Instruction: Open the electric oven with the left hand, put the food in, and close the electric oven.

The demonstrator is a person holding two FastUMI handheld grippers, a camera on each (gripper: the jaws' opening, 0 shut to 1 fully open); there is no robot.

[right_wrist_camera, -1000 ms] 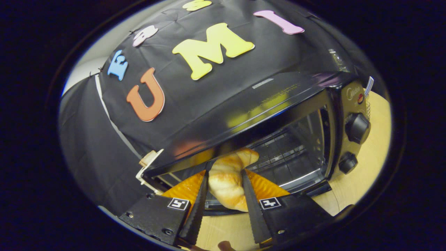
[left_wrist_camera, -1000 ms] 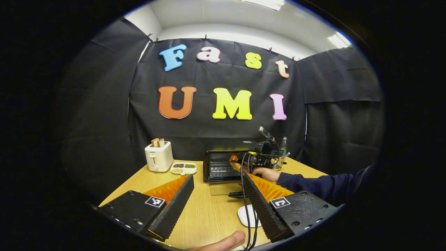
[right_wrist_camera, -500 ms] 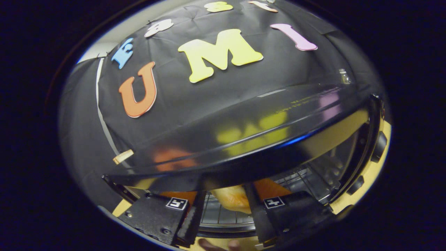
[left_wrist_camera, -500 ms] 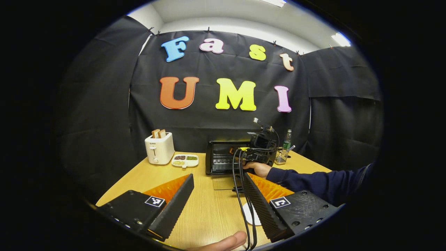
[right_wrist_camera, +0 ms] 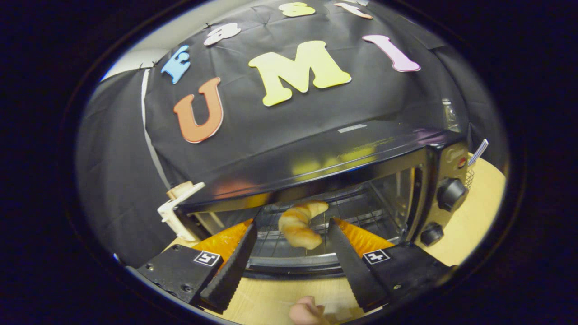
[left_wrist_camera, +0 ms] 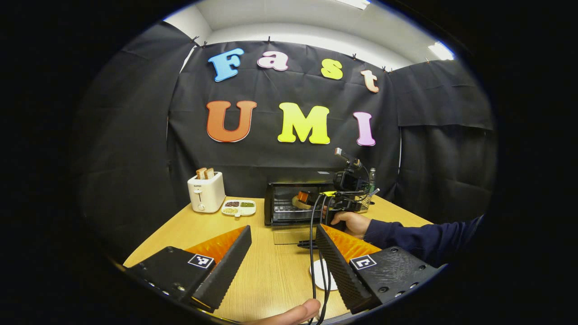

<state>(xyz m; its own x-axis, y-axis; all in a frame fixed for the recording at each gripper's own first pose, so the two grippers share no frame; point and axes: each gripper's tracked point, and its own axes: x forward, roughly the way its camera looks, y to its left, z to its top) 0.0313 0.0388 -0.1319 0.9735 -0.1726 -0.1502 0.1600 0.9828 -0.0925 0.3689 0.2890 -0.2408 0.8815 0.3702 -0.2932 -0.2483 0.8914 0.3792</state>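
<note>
- Golden, crescent-shaped croissant lying on the wire rack inside the black electric oven, near the front of the cavity and free of both fingers.
- Right tool released, fingers spread wide to either side of the pastry and touching neither end (a clean let-go, by the look of it).
- Left tool also released and grasping nothing, hovering over the near part of the wooden worktop.
- Glass oven door folded down flat towards the near side, its dark handle at the near edge.
- Best drawn straight back along the fingers' own line, without closing them, so that neither side nudges the croissant off the rack.
- Worth keeping the right tool level and low under the oven's top lip, yet above the lowered door.
- Wise to clear the trailing black cables off the door before any lift (likely to snag otherwise).
- Then reach from the near side with the left tool for the handle, lift in an arc about the hinge, and press gently shut.
</note>
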